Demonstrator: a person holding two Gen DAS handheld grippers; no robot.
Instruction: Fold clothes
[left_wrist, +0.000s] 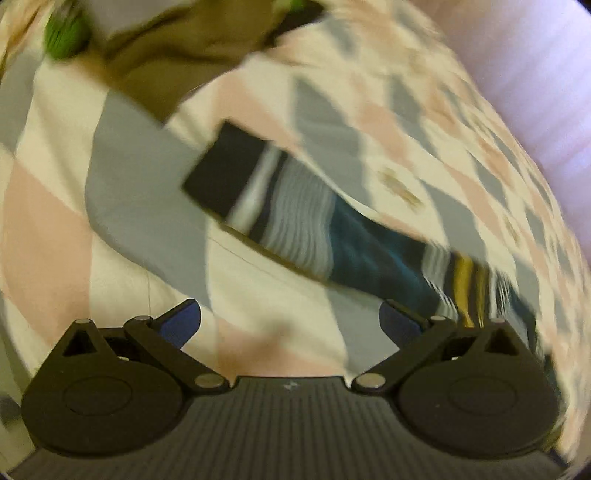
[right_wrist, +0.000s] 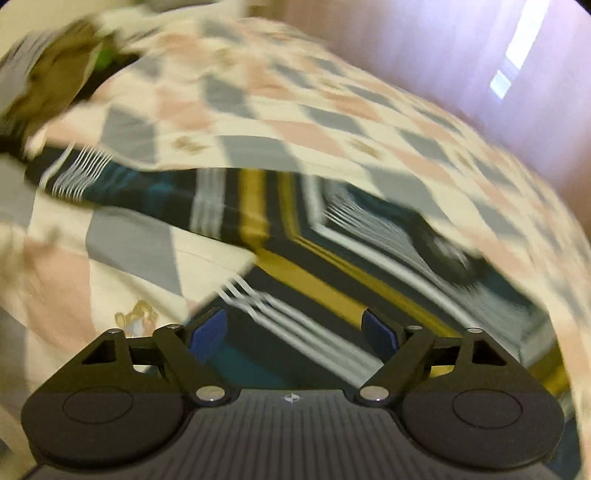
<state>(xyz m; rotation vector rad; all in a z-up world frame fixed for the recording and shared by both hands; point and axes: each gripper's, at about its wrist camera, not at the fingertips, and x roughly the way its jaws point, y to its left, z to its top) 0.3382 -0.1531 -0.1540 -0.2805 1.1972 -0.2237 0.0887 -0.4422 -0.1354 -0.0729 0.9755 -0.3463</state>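
The striped shirt (right_wrist: 332, 258), dark navy with white, teal and mustard bands, lies spread on a bedspread (right_wrist: 295, 122) checked in pink, grey and cream diamonds. Both views are smeared by motion blur, so fine detail is lost.

In the right wrist view the shirt fills the middle of the frame, one sleeve reaching away to the left across the bedspread. The right gripper (right_wrist: 293, 330) hangs over the shirt body with its blue-padded fingers (right_wrist: 207, 334) spread wide and nothing between them; whether the tips touch the cloth I cannot tell.

In the left wrist view the shirt's sleeve (left_wrist: 295, 206) runs as a long band across the bedspread, its dark cuff at the far end. The left gripper (left_wrist: 290, 323) is likewise wide open and empty, poised over bare bedspread on the near side of the sleeve, its right finger just beside the striped cloth.

Beyond the sleeve's cuff, at the far edge of the bedspread, lies an olive-brown garment (left_wrist: 173, 55) with something bright green (left_wrist: 66, 33) beside it, too blurred to name.
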